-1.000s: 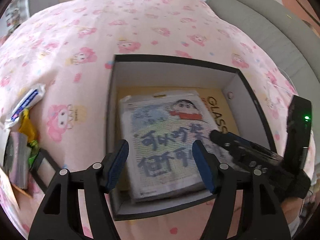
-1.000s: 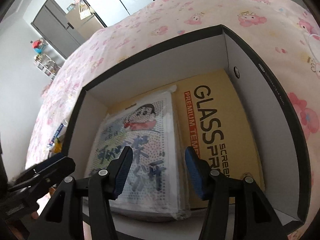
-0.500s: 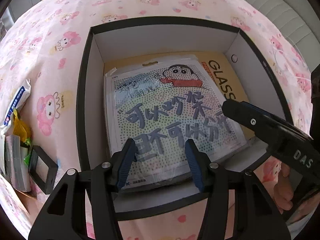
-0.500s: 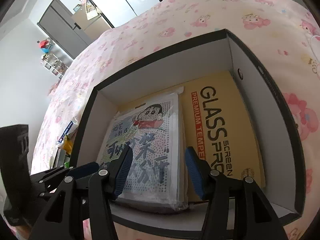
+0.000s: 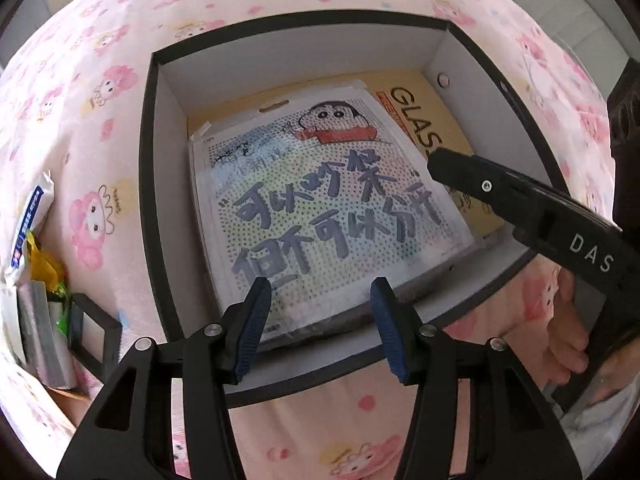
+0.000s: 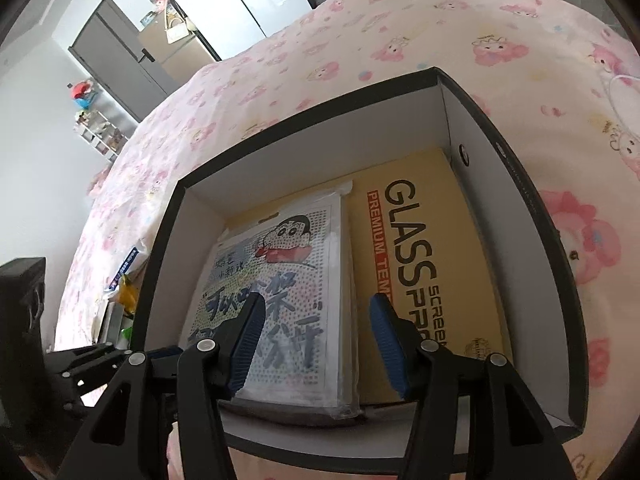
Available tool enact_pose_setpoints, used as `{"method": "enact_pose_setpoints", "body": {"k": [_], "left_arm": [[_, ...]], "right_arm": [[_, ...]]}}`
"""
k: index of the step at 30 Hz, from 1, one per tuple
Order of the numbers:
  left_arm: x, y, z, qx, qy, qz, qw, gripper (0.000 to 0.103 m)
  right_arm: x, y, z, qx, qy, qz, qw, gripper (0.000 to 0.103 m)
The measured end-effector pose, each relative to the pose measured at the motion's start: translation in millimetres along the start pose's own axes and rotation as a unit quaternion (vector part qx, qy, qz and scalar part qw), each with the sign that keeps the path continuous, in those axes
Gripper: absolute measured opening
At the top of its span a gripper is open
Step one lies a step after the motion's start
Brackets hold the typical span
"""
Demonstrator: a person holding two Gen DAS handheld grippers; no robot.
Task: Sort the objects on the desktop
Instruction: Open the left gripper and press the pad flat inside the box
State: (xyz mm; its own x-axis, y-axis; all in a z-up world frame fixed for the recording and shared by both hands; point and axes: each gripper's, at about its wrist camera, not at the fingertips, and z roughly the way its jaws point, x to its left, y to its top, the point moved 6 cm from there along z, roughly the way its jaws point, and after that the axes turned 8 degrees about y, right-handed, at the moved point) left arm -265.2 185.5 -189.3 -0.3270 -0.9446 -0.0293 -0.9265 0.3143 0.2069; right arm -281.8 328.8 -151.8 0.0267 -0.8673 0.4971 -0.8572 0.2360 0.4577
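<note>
Left gripper (image 5: pixel 320 320) has neared the box (image 5: pixel 146 184); snack packets (image 5: pixel 28 240) lie beside.

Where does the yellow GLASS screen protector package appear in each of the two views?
Left wrist: the yellow GLASS package peeks out at upper right, mostly under the cartoon bead kit.
Right wrist: right of centre, lettering fully readable.
Shared landmark: the round hole in the box's right wall.

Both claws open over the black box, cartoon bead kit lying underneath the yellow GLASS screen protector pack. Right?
Not quite: the cartoon bead kit lies on top of the yellow GLASS pack, as the right wrist view shows. Both the left claw and right claw are open over the black box.
</note>
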Motion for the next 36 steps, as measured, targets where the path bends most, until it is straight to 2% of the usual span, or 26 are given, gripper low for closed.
{"method": "enact_pose_setpoints", "body": {"k": [4, 6, 10, 14, 19, 21, 23, 25, 26, 28, 29, 30, 31, 32, 34, 36], "left_arm": [[-4, 6, 13, 0.036, -0.003, 0.022, 0.9991, 0.054], [-5, 8, 18, 0.039, -0.012, 0.02, 0.999, 0.067], [-5, 13, 24, 0.027, 0.002, 0.012, 0.9996, 0.074], [0, 22, 28, 0.012, 0.031, 0.003, 0.9994, 0.069], [2, 30, 32, -0.009, 0.061, 0.002, 0.9981, 0.069], [6, 30, 29, -0.017, 0.064, -0.012, 0.9977, 0.057], [10, 24, 24, -0.004, 0.053, -0.03, 0.9981, 0.049], [12, 14, 15, 0.009, 0.022, -0.045, 0.9987, 0.049], [13, 9, 11, 0.015, 0.024, -0.047, 0.9985, 0.051], [17, 2, 2, 0.022, 0.04, -0.048, 0.9978, 0.056], [19, 0, -1, 0.026, 0.048, -0.048, 0.9974, 0.057], [18, -1, -1, 0.031, 0.042, -0.047, 0.9975, 0.059], [17, -2, -1, 0.036, 0.039, -0.046, 0.9976, 0.059], [16, -4, 1, 0.043, 0.038, -0.044, 0.9974, 0.059], [11, -9, 9, 0.06, 0.031, -0.041, 0.9969, 0.06], [6, -15, 14, 0.063, 0.025, -0.036, 0.9971, 0.06]], "right_arm": [[-2, -2, 3, 0.008, -0.008, 0.002, 1.0, 0.051], [-5, -2, 6, 0.014, -0.018, 0.005, 1.0, 0.052], [-8, -1, 12, 0.022, -0.031, 0.006, 0.999, 0.054], [-5, 0, 14, 0.022, -0.026, 0.004, 0.999, 0.055], [-5, 1, 15, 0.025, -0.016, 0.01, 0.999, 0.055], [-4, 1, 17, 0.031, -0.005, 0.014, 0.999, 0.055], [2, 1, 20, 0.046, 0.027, 0.021, 0.998, 0.055], [9, 0, 24, 0.071, 0.05, 0.013, 0.996, 0.056], [11, 0, 28, 0.086, 0.048, 0.0, 0.995, 0.056], [9, 2, 33, 0.109, 0.02, -0.024, 0.994, 0.056], [5, 4, 35, 0.118, -0.012, -0.038, 0.992, 0.056], [2, 6, 36, 0.125, -0.029, -0.046, 0.991, 0.056], [1, 6, 38, 0.133, -0.029, -0.046, 0.99, 0.056], [1, 6, 39, 0.142, -0.024, -0.045, 0.989, 0.056], [6, 1, 43, 0.164, 0.02, -0.034, 0.986, 0.056], [13, -4, 47, 0.175, 0.041, -0.043, 0.983, 0.055]]}}
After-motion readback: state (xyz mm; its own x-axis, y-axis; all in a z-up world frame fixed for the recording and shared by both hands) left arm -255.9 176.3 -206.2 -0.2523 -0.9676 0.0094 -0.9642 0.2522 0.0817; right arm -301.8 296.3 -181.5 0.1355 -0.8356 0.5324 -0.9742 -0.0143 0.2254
